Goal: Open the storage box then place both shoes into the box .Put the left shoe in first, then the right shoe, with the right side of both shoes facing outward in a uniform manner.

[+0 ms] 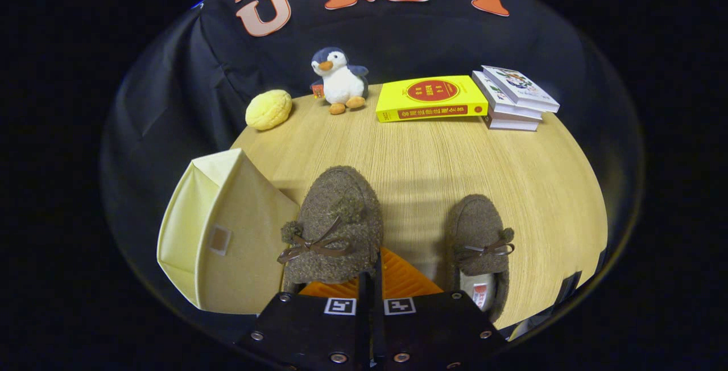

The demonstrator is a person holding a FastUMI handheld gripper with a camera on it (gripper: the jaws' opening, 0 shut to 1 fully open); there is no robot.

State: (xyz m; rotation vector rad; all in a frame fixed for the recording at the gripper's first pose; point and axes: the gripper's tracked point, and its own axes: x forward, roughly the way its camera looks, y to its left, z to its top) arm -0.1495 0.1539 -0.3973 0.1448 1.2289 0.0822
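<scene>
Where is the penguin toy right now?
The penguin stands at the table's far edge by the black wall, between the yellow bun and the yellow book, far beyond the gripper and both shoes.

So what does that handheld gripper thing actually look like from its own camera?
The gripper shows as two flat, blocky black carriages side by side, each with silver screws along its edges. Each carries a small square black-and-white tracking marker near the inner edge. Two ribbed fingers run forward from them, pressed close together. No cables or sleeve are visible.
</scene>
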